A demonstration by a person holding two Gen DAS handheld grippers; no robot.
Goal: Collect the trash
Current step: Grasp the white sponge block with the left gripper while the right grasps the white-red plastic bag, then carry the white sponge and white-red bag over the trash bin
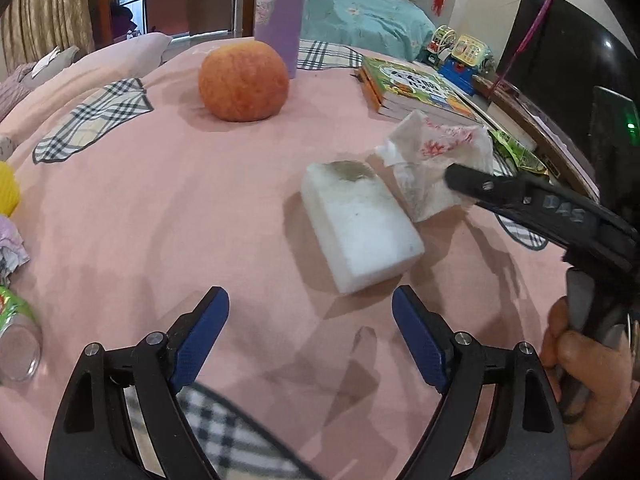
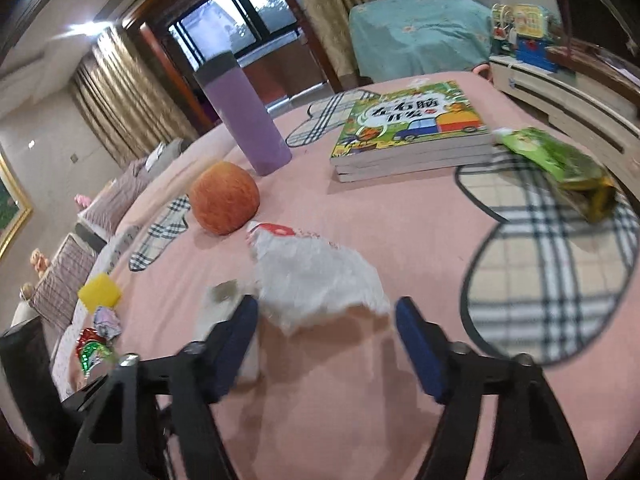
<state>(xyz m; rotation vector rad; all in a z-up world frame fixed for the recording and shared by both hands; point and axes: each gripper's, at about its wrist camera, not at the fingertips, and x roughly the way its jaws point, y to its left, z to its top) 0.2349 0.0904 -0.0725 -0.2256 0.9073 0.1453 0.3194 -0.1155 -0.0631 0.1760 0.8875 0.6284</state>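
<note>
A crumpled white wrapper with red print point(image 1: 436, 156) point(image 2: 316, 276) lies on the pink bedspread point(image 1: 160, 200). Its near edge sits between the blue pads of my right gripper point(image 2: 326, 312) point(image 1: 456, 178), which is open; the pads stand clear of it on both sides. Left of the wrapper rests a white foam block with a dirty top point(image 1: 360, 224) point(image 2: 218, 308). My left gripper point(image 1: 311, 300) is open and empty, just short of the block's near end. A green snack packet point(image 1: 516, 152) point(image 2: 560, 164) lies by the bed's right edge.
A round orange fruit point(image 1: 244, 80), a purple tumbler point(image 1: 280, 12) and stacked picture books point(image 2: 412, 136) stand further back. At far left are a yellow item point(image 1: 8, 192), crumpled paper point(image 1: 10, 248), a foil wrapper point(image 1: 12, 304) and a glass jar point(image 1: 16, 344). A hand point(image 1: 580, 360) grips the right tool.
</note>
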